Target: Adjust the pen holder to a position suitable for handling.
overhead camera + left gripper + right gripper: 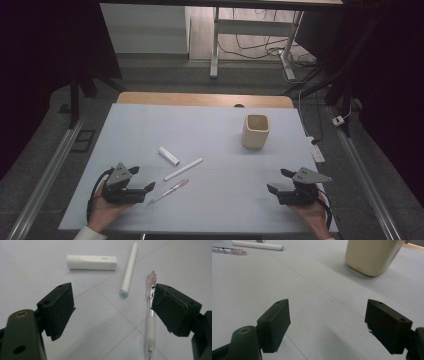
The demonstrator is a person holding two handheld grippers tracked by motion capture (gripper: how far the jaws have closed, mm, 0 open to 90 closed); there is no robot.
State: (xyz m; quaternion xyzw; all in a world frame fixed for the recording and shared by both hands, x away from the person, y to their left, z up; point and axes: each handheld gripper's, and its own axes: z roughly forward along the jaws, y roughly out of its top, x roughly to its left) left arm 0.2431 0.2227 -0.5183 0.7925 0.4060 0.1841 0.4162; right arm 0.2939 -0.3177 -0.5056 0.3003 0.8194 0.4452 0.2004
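Desk (150, 125) first: its pale blue top carries everything, with the cream cup (255, 131) standing upright toward the upper right of the high view, well apart from the three writing things left of centre. Those lie close together: the short white tube (168, 155) at the top, the white marker (183, 169) slanting below it, and the clear pen (170, 190) lowest, just beside your left claw (141, 181).

Your left claw stands wide apart with nothing gripped; in the left gripper view the clear pen (150, 322) runs up the right side, passing behind the right-hand jaw, while the white marker (129, 270) and white tube (91, 262) sit farther off at the top. Your right claw (279, 182) at the lower right is equally spread and holds nothing, the cup (372, 255) ahead of it at the upper right of its own view.

You look to be at the very start, lining up on a first pick. Next, shift the left claw sideways so the pen's barrel sits between both jaws, lower to the desk, then close. The pen is thin and may roll, so close squarely across it
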